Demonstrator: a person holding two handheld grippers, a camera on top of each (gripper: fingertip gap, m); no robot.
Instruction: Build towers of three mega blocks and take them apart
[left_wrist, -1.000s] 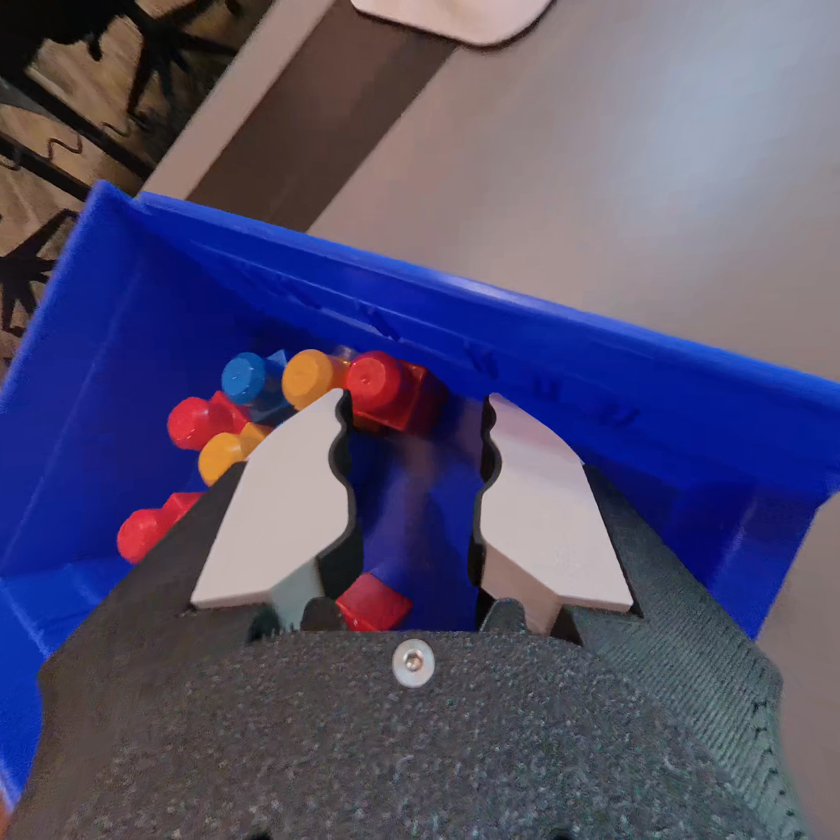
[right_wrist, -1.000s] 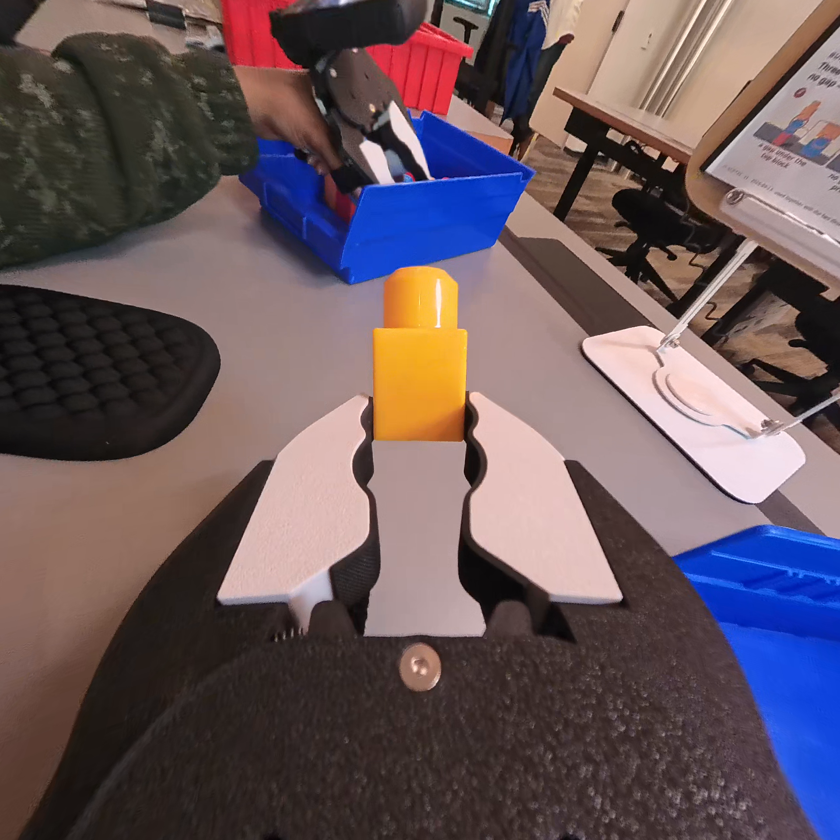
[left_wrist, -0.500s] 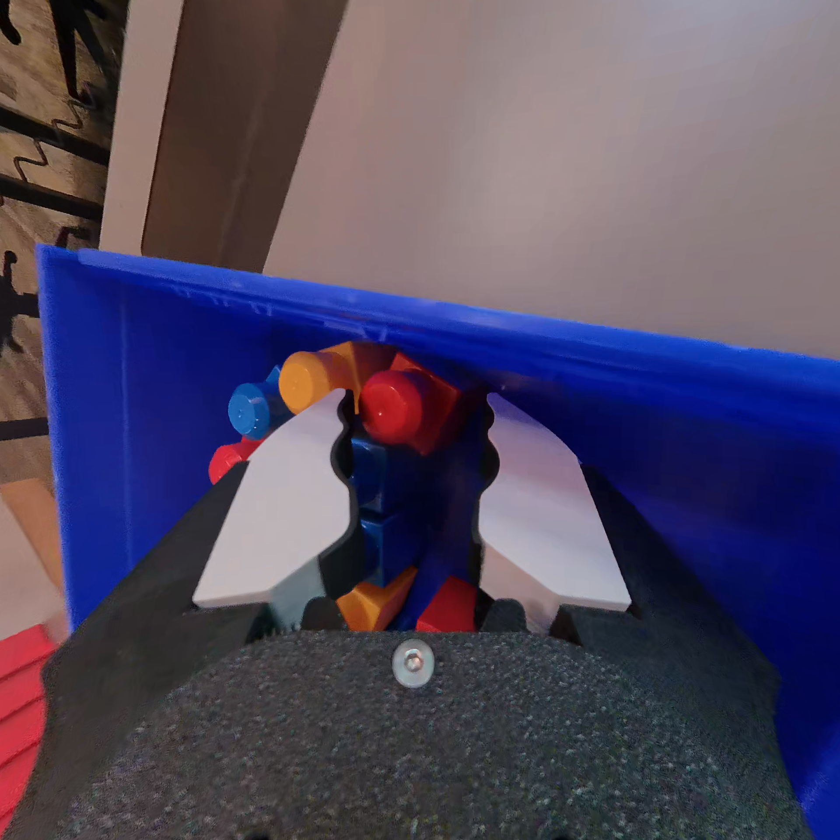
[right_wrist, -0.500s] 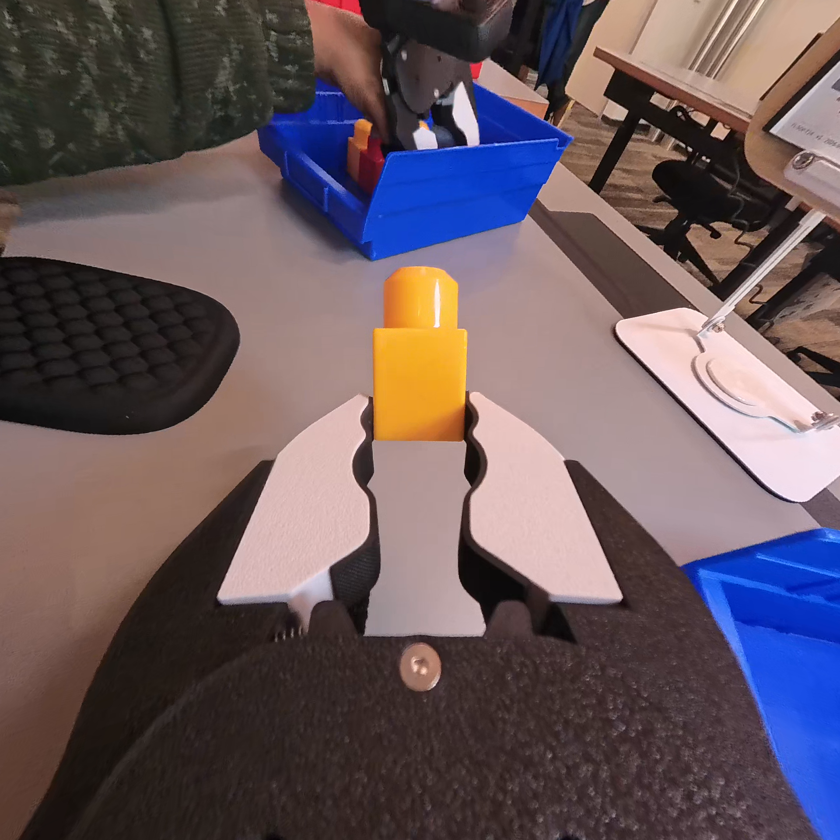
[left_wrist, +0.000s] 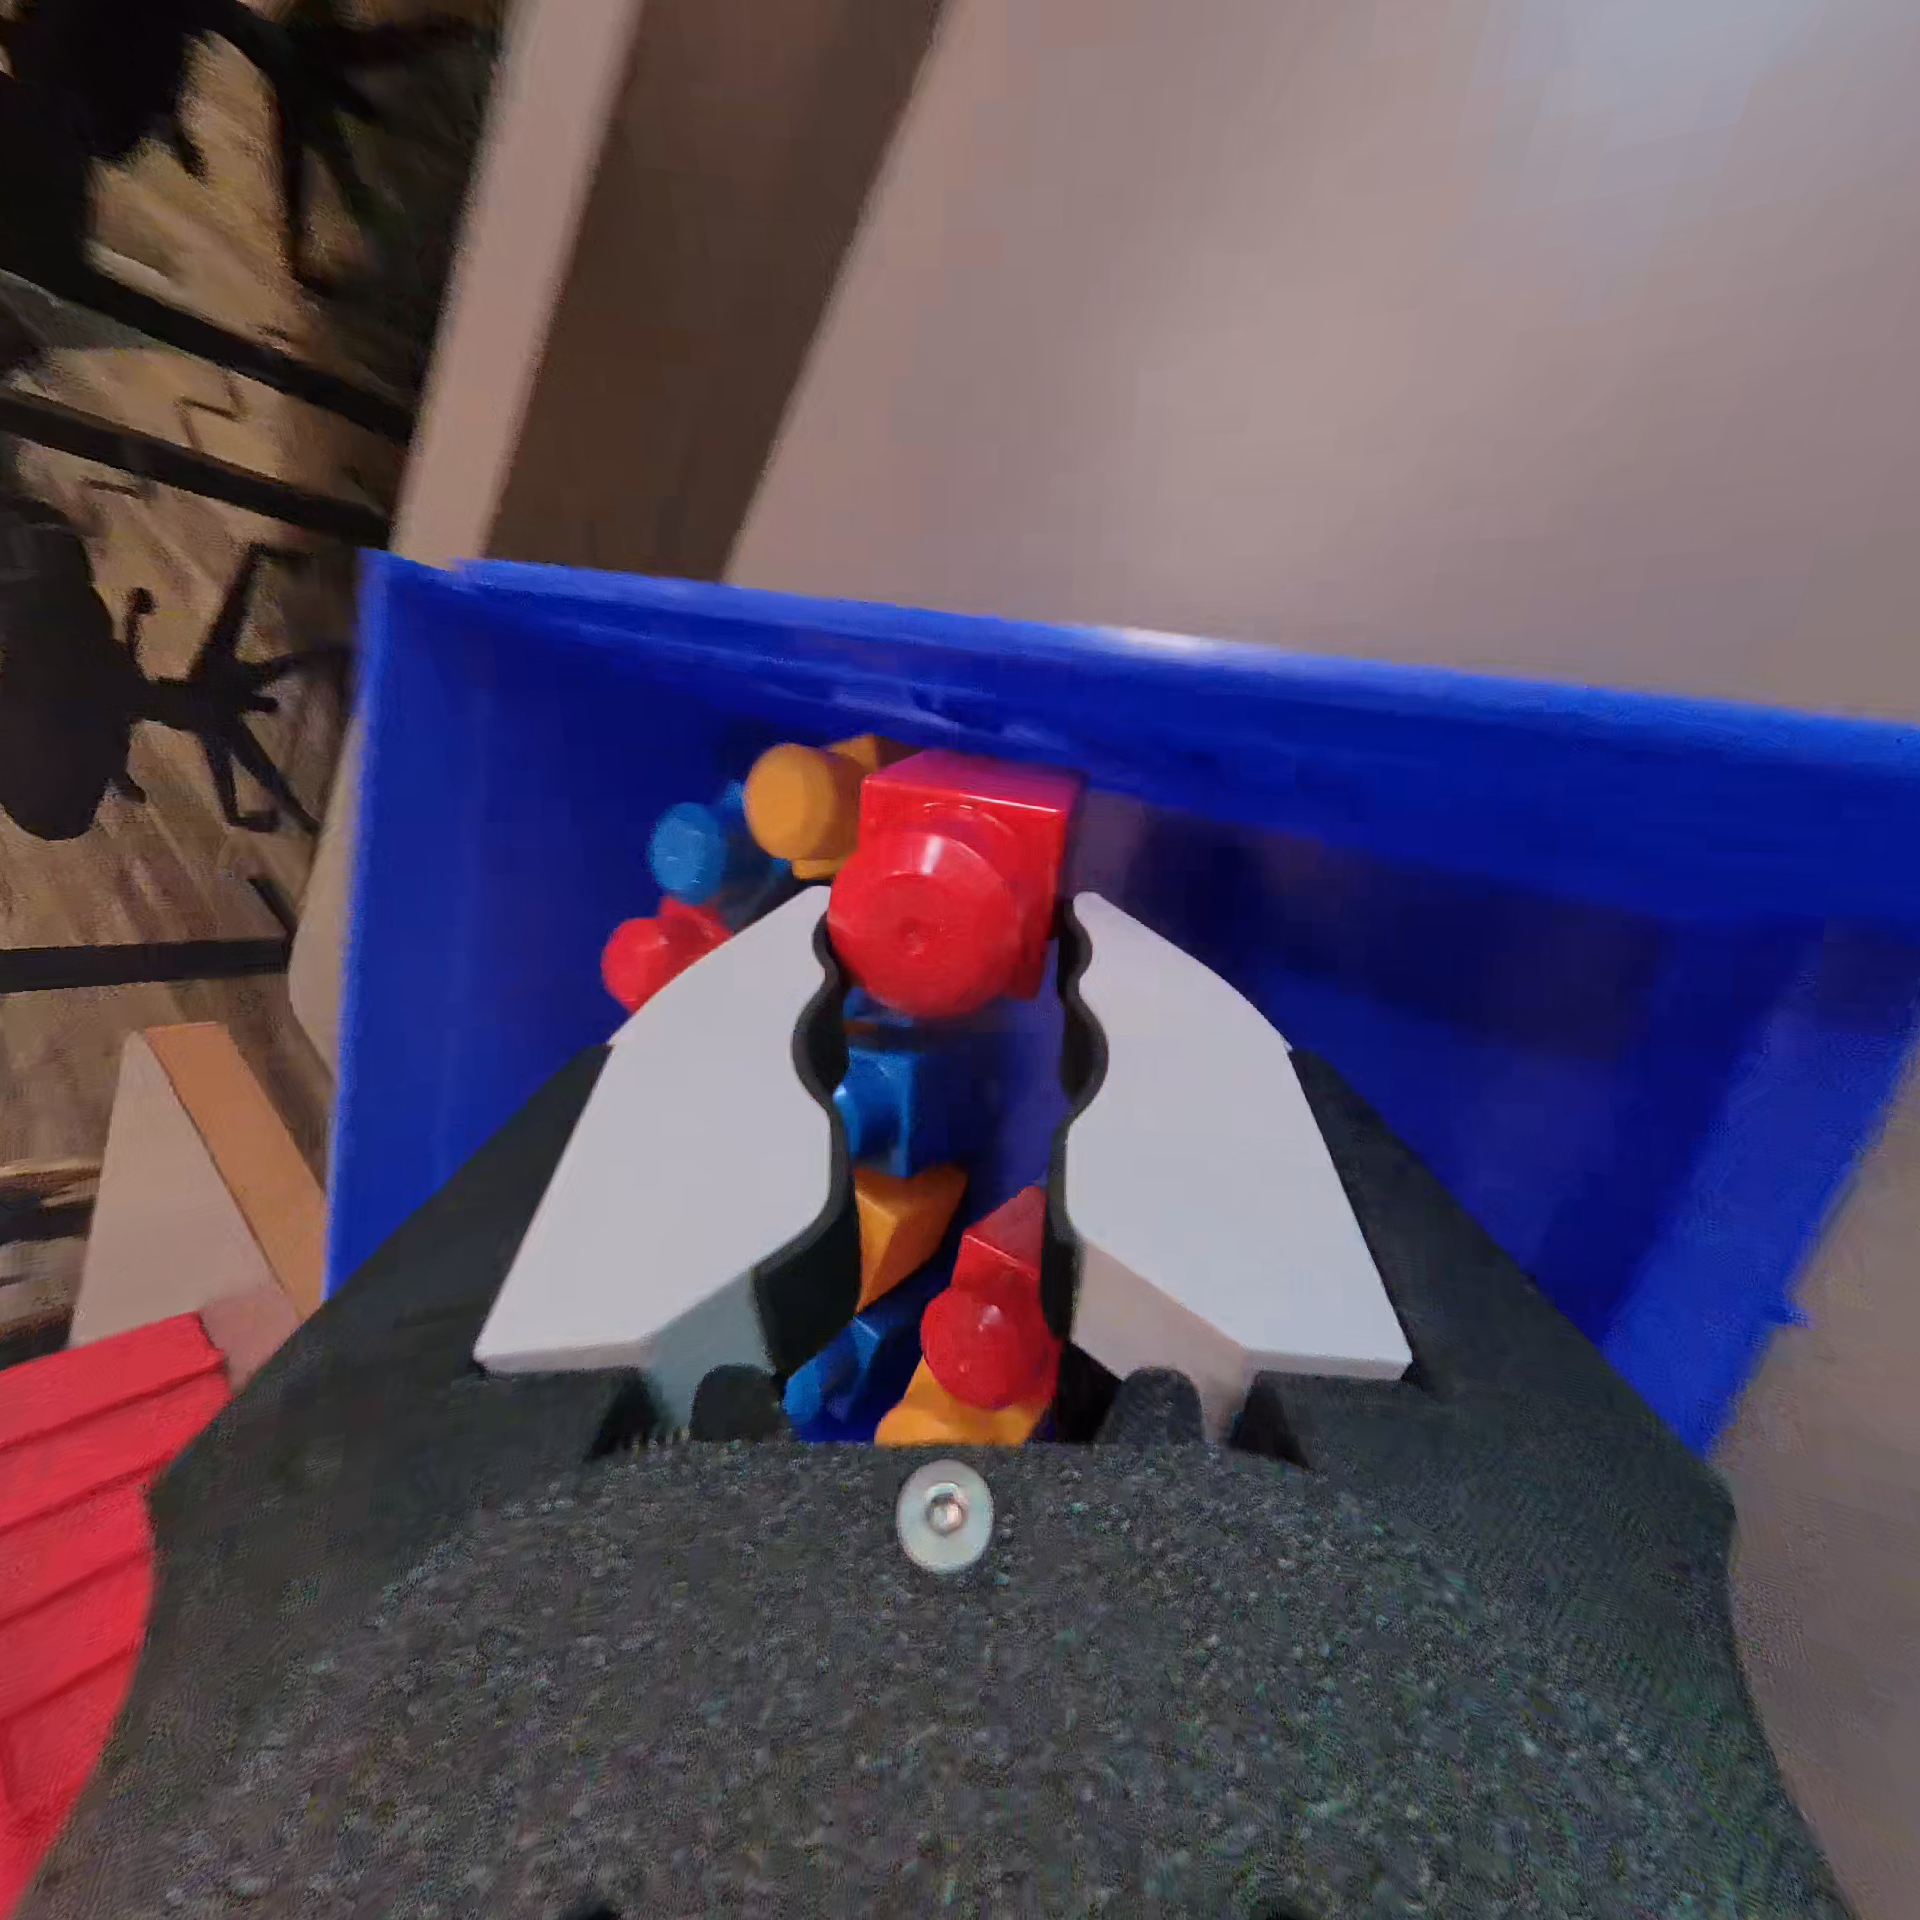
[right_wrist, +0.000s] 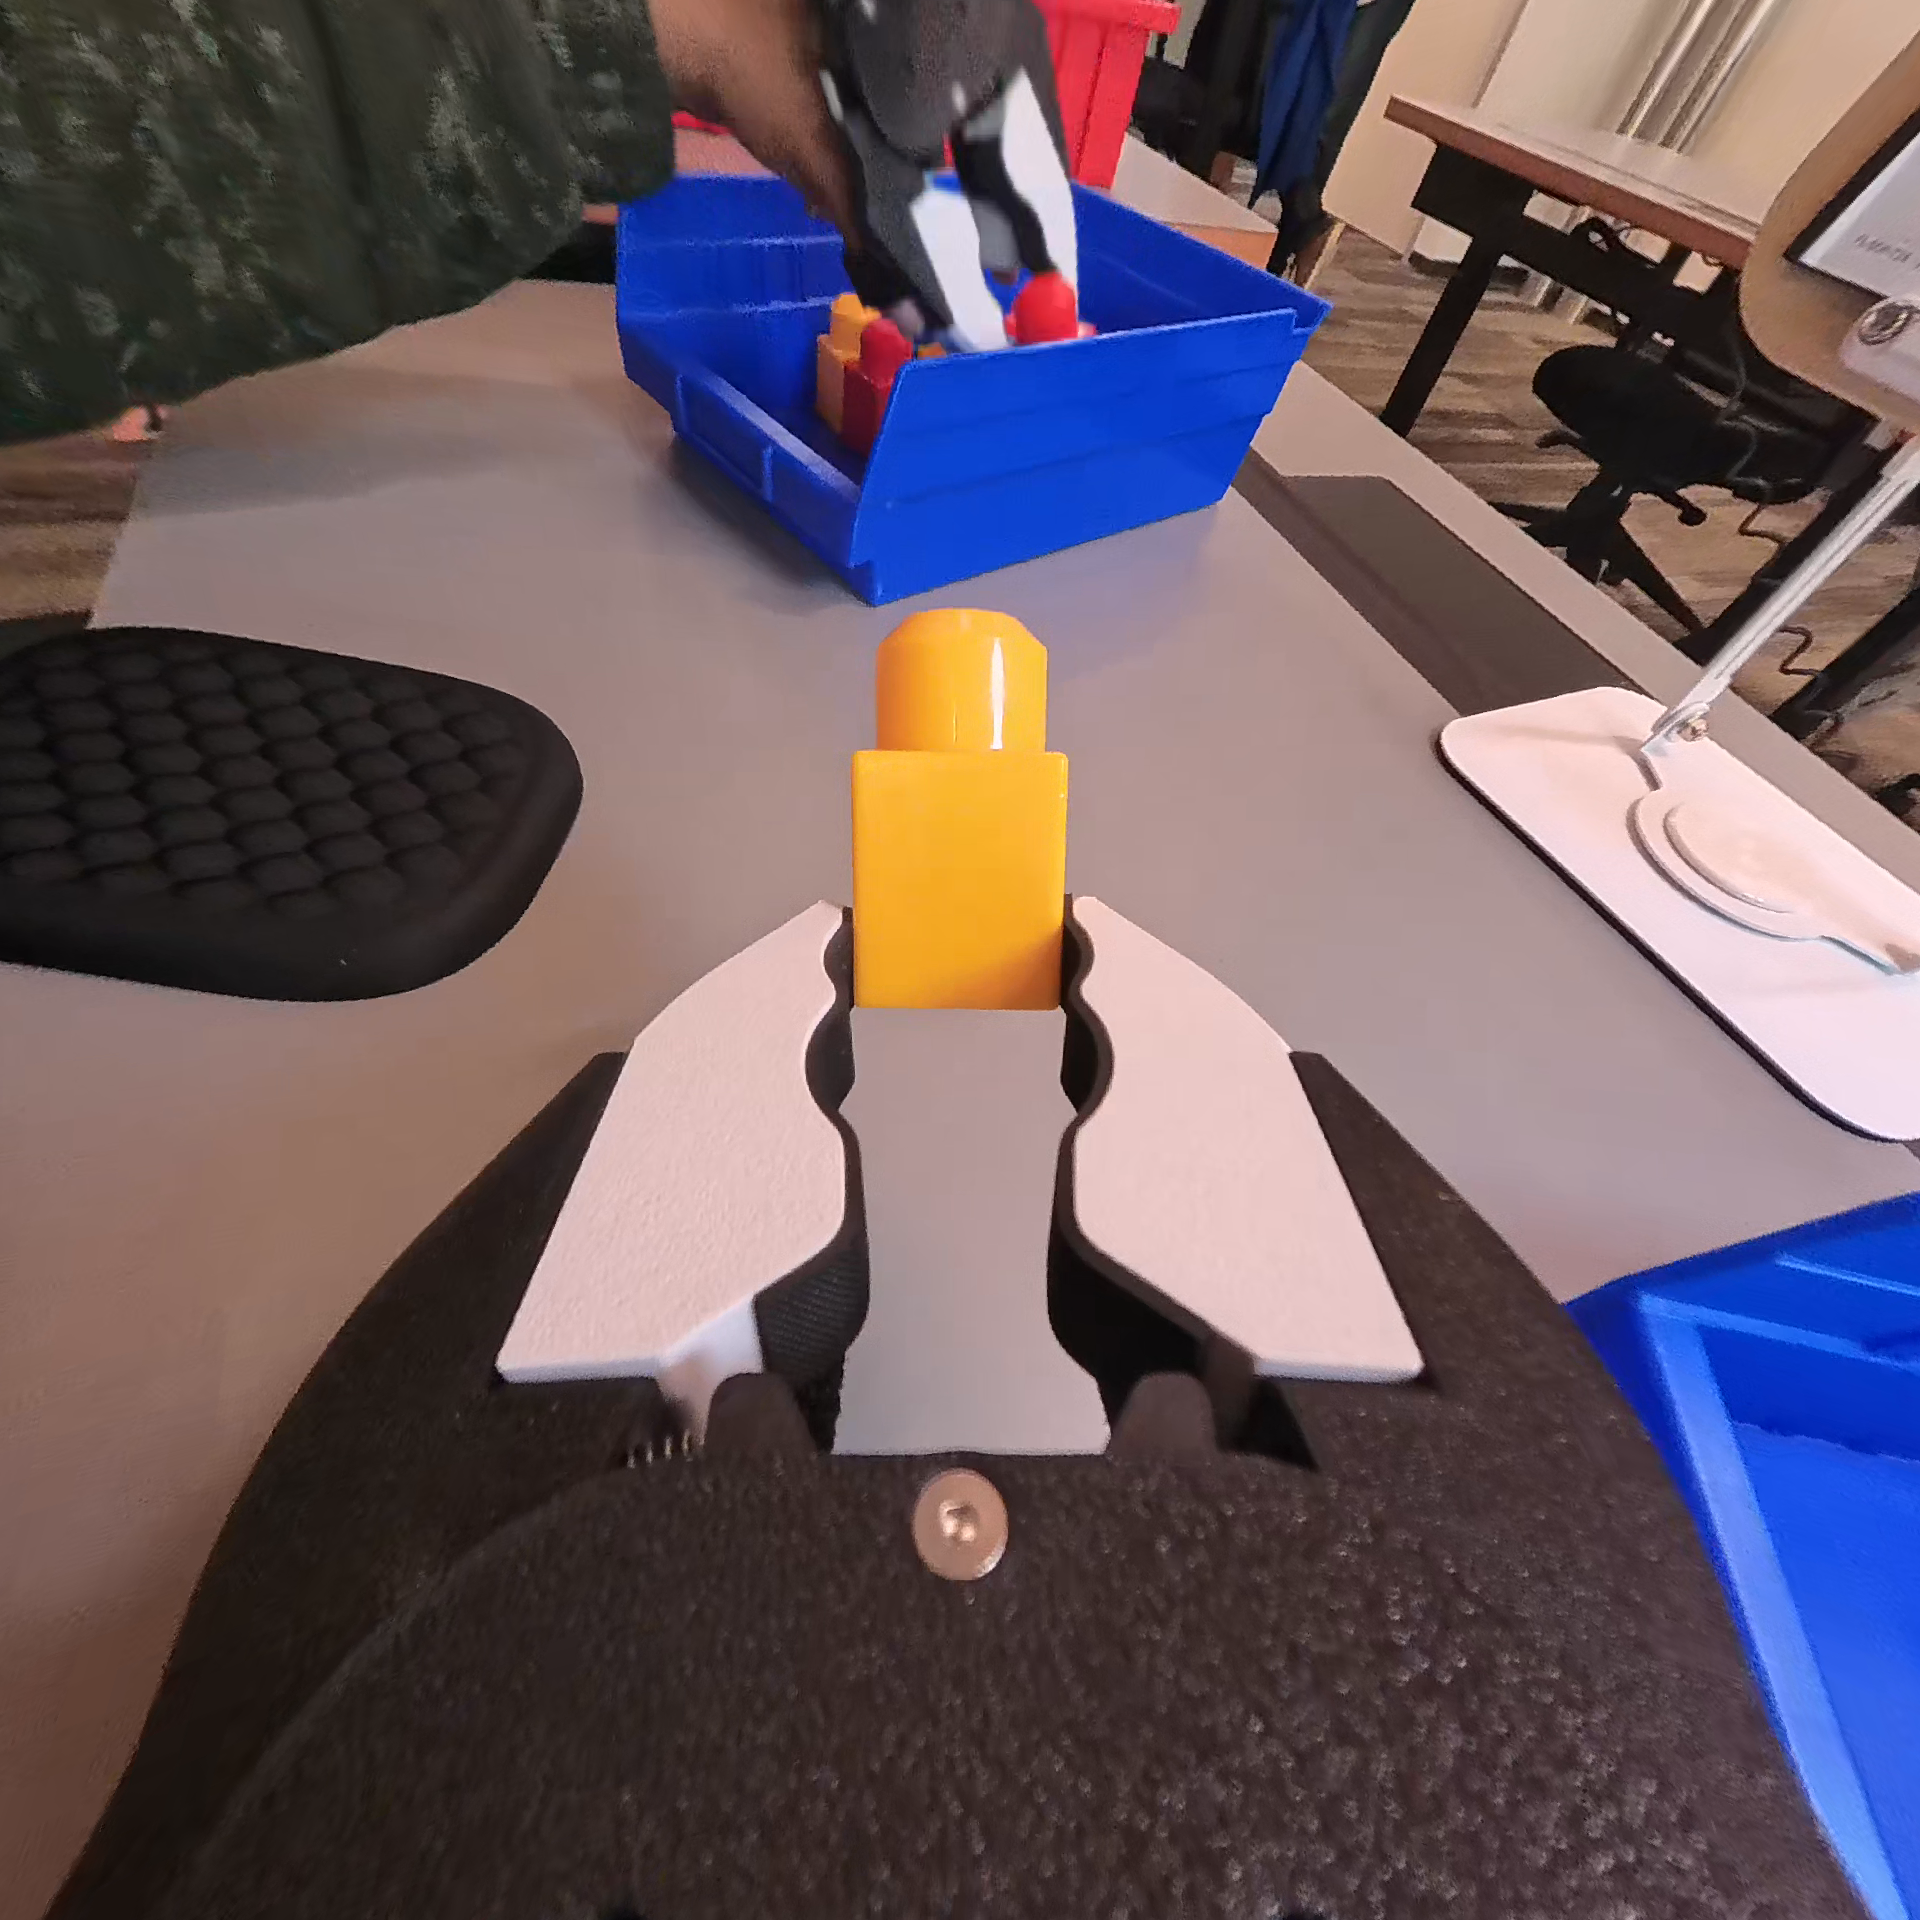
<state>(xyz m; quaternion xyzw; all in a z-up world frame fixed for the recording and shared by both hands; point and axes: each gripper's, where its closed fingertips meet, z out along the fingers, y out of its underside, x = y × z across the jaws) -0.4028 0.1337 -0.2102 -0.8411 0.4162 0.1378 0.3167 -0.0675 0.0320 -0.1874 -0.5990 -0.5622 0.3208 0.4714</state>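
Between right fingers (right_wrist: 717, 1101), upright orange block (right_wrist: 958, 883).

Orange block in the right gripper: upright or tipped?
Upright. The orange block has its stud on top and its base level on the table, between the right gripper fingertips.

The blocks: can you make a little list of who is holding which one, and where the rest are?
left hand-held gripper: shut on the red block, just above the blue bin
right hand-held gripper: shut on the orange block, stud up, on the grey table
other blocks: red, orange, blue, loose in the blue bin
tower: none built yet
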